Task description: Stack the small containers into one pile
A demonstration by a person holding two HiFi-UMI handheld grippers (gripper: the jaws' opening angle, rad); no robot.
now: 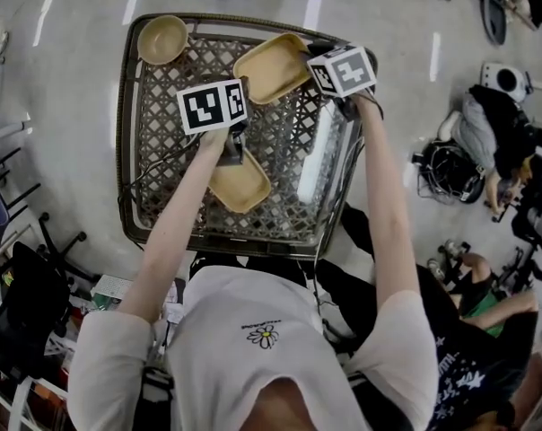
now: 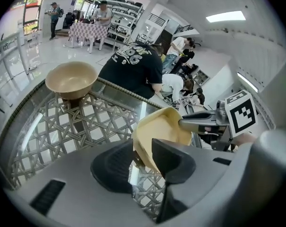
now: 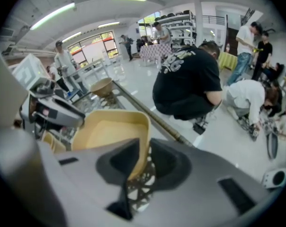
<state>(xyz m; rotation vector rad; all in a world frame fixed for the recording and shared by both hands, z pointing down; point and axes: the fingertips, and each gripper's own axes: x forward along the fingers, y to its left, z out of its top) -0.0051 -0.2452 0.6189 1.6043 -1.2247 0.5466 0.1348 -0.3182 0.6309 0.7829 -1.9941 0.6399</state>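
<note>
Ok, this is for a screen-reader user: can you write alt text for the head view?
A person holds two grippers over a lattice table: the left gripper grips the near tray, the right gripper the far tray. A tan bowl sits in the table's far left corner.

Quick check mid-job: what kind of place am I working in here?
Likely a large open hall used as a workshop or lab, not a home. It has a polished floor, metal storage shelves at the back, strip lights overhead, and a crouching person working at floor level.
</note>
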